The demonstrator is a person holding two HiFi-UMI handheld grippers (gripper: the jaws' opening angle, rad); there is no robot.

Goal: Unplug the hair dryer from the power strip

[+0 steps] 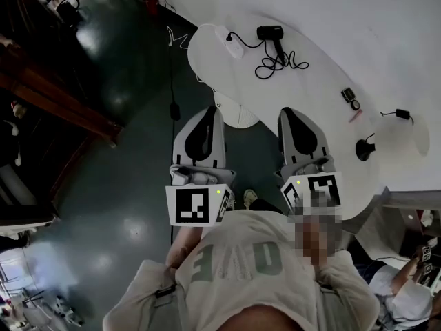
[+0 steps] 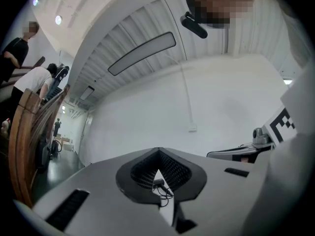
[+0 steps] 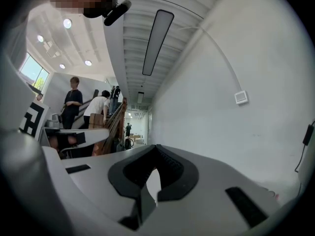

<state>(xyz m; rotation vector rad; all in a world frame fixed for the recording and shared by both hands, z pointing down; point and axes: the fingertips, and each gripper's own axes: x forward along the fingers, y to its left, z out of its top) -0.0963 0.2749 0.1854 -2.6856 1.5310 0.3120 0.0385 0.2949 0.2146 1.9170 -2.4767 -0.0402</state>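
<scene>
Head view: black hair dryer (image 1: 270,33) lies upper centre on the white table (image 1: 331,40), its tangled cord (image 1: 279,64) beside it, the white power strip (image 1: 229,41) just left, well apart from both tools; left gripper view: left gripper (image 2: 158,154) clenched, empty; right gripper view: right gripper (image 3: 156,149) clenched, empty.

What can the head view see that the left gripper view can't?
Only the head view shows the white power strip that the cord runs to. Only the left gripper view shows the long ceiling light overhead. Both show the left gripper and the hair dryer lying on the white table. In the left gripper view the hair dryer is only a tiny dark shape seen past the jaws.
</scene>
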